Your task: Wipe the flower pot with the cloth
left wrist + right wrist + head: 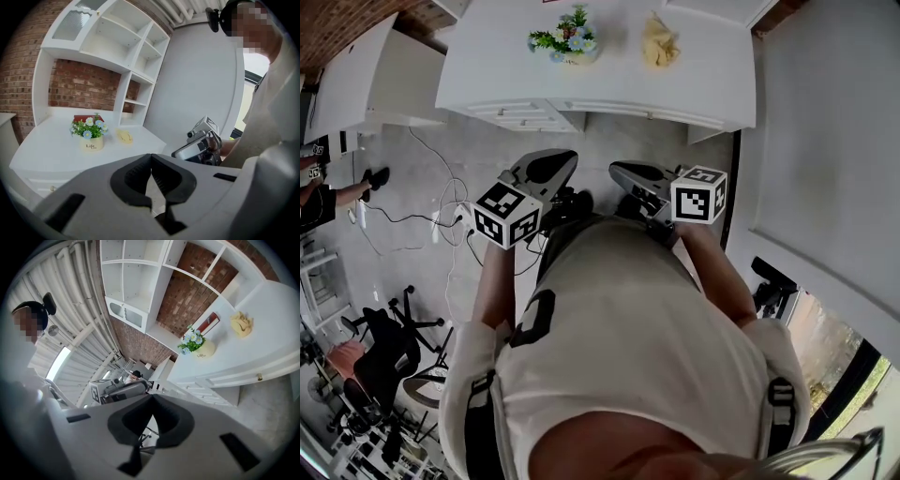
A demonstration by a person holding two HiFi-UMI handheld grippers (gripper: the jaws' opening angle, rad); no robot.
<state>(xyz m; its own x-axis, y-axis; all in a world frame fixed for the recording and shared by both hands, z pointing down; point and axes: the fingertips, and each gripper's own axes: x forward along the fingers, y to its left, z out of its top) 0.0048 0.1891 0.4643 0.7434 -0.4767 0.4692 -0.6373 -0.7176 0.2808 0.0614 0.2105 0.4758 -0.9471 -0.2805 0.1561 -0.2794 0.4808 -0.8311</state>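
A cream flower pot with blue and white flowers stands on the white desk, well ahead of both grippers. Beside it, to the right, lies a crumpled yellow cloth. The pot and the cloth also show in the left gripper view, and the pot and cloth in the right gripper view. My left gripper and right gripper hang over the floor in front of the desk, both shut with nothing held. The left gripper has its jaws meeting; so does the right gripper.
White drawers front the desk. Shelving rises behind it against a brick wall. Cables lie on the grey floor at left, with office chairs and a seated person further left. A white wall runs along the right.
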